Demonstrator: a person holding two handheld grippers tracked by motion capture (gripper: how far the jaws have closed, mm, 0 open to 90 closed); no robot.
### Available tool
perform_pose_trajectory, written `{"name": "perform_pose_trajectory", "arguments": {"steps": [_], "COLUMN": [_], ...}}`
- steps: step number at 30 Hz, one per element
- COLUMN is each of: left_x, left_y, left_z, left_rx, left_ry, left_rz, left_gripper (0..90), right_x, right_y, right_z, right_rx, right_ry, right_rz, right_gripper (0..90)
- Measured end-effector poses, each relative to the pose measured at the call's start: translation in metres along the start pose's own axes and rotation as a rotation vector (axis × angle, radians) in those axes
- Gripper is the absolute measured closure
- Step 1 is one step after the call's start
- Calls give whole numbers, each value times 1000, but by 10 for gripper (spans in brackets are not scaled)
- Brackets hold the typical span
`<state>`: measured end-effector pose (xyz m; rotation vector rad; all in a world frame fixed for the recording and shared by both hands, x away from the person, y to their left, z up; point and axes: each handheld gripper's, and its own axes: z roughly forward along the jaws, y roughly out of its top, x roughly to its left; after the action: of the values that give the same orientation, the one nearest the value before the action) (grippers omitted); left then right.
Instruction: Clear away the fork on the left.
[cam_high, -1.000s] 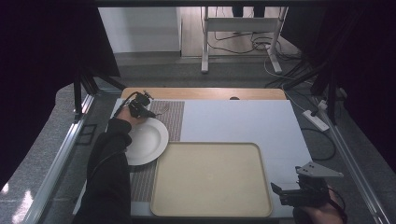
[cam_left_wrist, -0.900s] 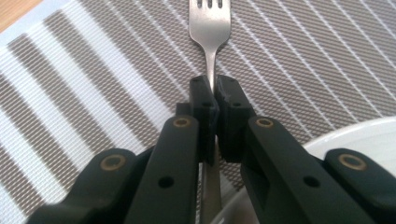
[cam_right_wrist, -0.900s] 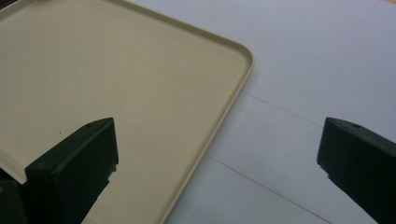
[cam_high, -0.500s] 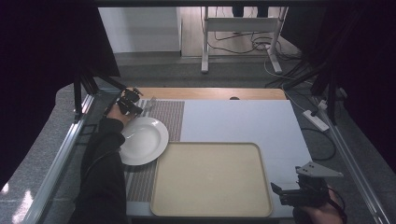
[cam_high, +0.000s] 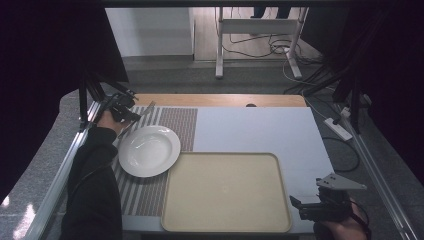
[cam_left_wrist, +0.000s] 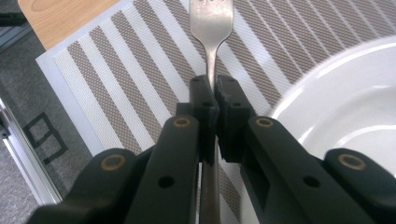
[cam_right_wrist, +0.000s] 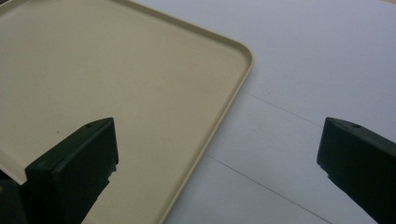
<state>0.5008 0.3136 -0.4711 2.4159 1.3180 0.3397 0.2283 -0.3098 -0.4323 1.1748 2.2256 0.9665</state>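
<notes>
Moved since the earlier frames: my left gripper (cam_high: 131, 114), off the white plate (cam_high: 149, 150) toward the striped placemat's (cam_high: 175, 125) far left corner. Item held: fork (cam_left_wrist: 211, 28), handle clenched between the jaws, tines forward above the mat. Right gripper (cam_high: 320, 207): released, idle by the beige tray (cam_high: 225, 192) on the desk (cam_high: 260, 125).
Step, as I judge it: carrying the fork.
Next: set it down flat beside the plate.
View note: left gripper view confirms the pinch; high view gives the layout.
</notes>
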Motion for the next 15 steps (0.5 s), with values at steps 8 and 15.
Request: {"name": "perform_pose_trajectory", "arguments": {"steps": [8,15], "left_x": [-16,-39], "left_y": [-7,-13], "left_z": [-16,-22], "left_rx": [-12,-18], "left_ry": [-66,-102], "left_rz": [16,31], "left_gripper": [858,857], "right_x": [1,1], "right_y": [0,0], "right_z": [0,0], "right_rx": [-2,-3], "right_ry": [-2,-5], "right_rz": [-4,-5], "right_gripper": [0,0]}}
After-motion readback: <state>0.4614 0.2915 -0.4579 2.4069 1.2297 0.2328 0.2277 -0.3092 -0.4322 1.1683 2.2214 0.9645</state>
